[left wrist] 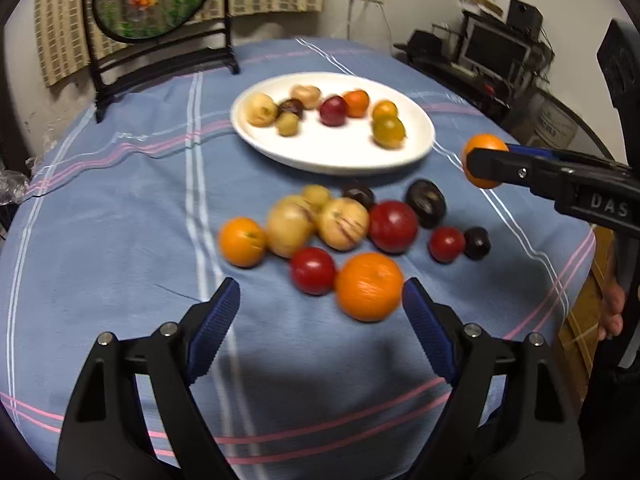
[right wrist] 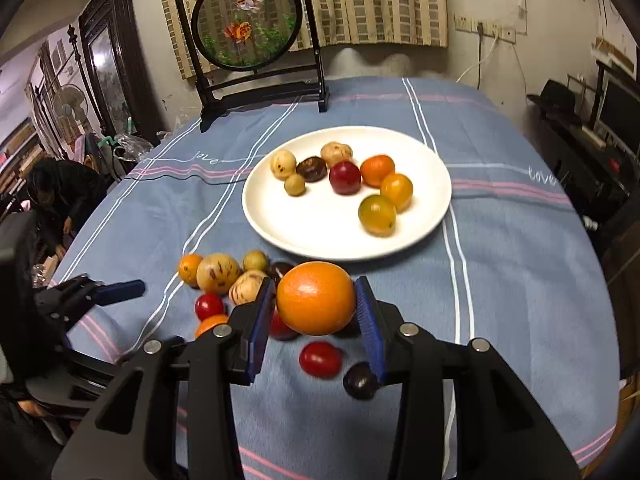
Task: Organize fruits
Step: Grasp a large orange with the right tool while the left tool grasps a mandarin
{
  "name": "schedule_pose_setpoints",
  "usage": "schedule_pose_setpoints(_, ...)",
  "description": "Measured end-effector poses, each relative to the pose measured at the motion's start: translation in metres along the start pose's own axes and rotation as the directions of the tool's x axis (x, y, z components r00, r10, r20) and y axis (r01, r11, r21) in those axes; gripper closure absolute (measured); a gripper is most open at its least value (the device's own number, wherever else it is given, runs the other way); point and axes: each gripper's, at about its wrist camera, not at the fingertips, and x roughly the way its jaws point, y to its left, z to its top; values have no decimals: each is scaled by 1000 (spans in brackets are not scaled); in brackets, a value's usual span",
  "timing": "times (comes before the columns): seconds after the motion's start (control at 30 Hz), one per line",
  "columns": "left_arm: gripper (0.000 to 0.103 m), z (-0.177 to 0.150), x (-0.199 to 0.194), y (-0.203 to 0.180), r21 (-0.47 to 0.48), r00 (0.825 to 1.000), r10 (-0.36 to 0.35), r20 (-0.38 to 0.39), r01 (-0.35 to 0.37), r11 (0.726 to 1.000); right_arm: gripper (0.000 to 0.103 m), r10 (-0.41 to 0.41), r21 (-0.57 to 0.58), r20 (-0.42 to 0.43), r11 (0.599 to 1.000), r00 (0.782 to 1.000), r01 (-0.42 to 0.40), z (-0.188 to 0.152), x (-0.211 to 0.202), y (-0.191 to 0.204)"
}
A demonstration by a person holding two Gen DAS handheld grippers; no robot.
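The right tongs [right wrist: 316, 312] are clenched on an orange [right wrist: 315, 298], lifted at the centre of the right wrist frame, below the white plate [right wrist: 320, 236] of fruit. The left tongs [left wrist: 320, 304] stand released over a loose orange [left wrist: 369, 286] among the fruits on the blue-clothed surface [left wrist: 120, 220].

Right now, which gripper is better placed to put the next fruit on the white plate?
Right. The right gripper is shut on a round orange fruit, lifted off the blue striped tablecloth, with the round white plate just ahead. The left gripper is open and empty, near another orange on the cloth.
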Motion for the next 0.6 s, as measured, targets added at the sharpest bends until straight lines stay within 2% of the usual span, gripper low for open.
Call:
schedule_pose_setpoints(0.4, 20, 0, 28, -23, 14, 998, 24, -50, -24, 1000, 61, 38, 53, 16, 998, 999, -39, -21, -13, -21)
schedule_pose_setpoints(0.43, 24, 0, 32, -24, 10, 998, 28, -54, -28, 1000, 61, 38, 58, 19, 998, 999, -39, -22, -14, -23)
schedule_pose_setpoints(0.47, 31, 0, 36, -24, 4, 998, 37, -60, -37, 999, 61, 38, 62, 21, 997, 999, -39, -23, -15, -24)
schedule_pose_setpoints(0.53, 36, 2, 38, -24, 0, 997, 69, -37, -69, 998, 61, 37, 69, 22, 997, 999, -39, -23, -16, -27)
schedule_pose_setpoints(0.6, 42, 4, 36, -22, -18, 998, 56, -22, -56, 998, 61, 37, 72, 23, 997, 999, -38, -24, -17, -28)
